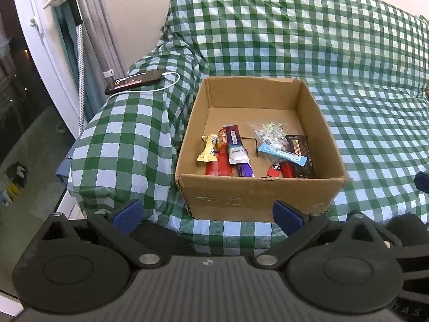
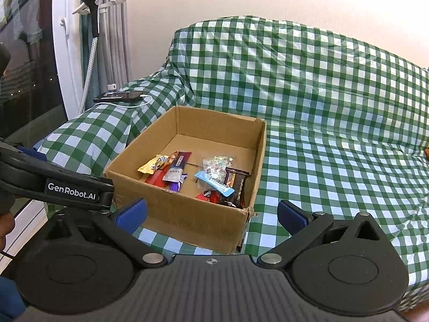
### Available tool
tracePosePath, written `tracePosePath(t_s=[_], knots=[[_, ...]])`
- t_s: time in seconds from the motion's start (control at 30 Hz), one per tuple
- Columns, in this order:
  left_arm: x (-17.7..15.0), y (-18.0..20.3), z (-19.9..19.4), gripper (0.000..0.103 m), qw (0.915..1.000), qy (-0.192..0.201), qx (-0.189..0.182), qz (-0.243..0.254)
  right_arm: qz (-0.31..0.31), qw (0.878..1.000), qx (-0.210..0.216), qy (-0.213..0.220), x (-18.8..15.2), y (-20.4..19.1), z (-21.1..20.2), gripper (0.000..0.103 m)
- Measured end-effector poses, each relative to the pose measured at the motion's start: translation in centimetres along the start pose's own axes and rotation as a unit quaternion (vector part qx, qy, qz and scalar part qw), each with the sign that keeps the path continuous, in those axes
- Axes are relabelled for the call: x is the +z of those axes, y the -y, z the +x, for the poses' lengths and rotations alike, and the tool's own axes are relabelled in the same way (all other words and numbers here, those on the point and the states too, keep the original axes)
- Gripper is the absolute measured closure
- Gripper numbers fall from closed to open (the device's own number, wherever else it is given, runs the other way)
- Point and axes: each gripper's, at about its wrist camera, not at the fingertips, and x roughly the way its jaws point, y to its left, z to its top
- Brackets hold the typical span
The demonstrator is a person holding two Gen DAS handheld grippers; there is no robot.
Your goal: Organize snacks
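Observation:
An open cardboard box [image 1: 257, 198] sits on a green-checked sofa seat and also shows in the right wrist view [image 2: 187, 214]. Inside lie several snacks: a gold bar [image 1: 207, 149], a white-purple packet [image 1: 236, 147], a red wrapper [image 1: 219, 167], a clear candy bag [image 1: 269, 131], a light blue bar [image 1: 281, 154] and a dark chocolate pack [image 1: 301, 158]. My left gripper [image 1: 207, 212] is open and empty, just in front of the box. My right gripper [image 2: 211, 214] is open and empty, at the box's near right corner. The left gripper's arm [image 2: 53, 182] shows at the left of the right wrist view.
A phone [image 1: 134, 80] on a white charging cable lies on the sofa's left armrest. A garment steamer [image 1: 72, 2] and a glass door stand further left. The checked cover [image 1: 348, 80] spreads over the seat and backrest to the right.

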Motion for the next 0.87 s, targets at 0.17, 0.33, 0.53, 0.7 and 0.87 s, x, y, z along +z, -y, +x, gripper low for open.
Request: tracePosePath(t_s=[0.17, 0.33, 0.53, 0.7, 0.87], knots=[[0.03, 0.08, 0.22, 0.000, 1.0000, -0.002, 0.006, 0.002, 0.001, 1.000, 0.000, -0.001, -0.03, -0.11, 0.12, 0.000], [0.10, 0.23, 0.37, 0.000, 0.9999, -0.005, 0.008, 0.006, 0.001, 1.000, 0.000, -0.002, -0.08, 0.06, 0.27, 0.000], [0.10, 0.31, 0.35, 0.000, 0.9999, -0.006, 0.006, 0.010, 0.001, 1.000, 0.000, -0.002, -0.12, 0.08, 0.33, 0.000], [0.09, 0.31, 0.55, 0.000, 0.9999, -0.010, 0.009, 0.011, 0.002, 1.000, 0.000, -0.001, -0.13, 0.04, 0.34, 0.000], [0.09, 0.04, 0.72, 0.000, 0.9998, -0.014, 0.016, 0.005, 0.002, 1.000, 0.003, -0.003, -0.19, -0.17, 0.68, 0.000]])
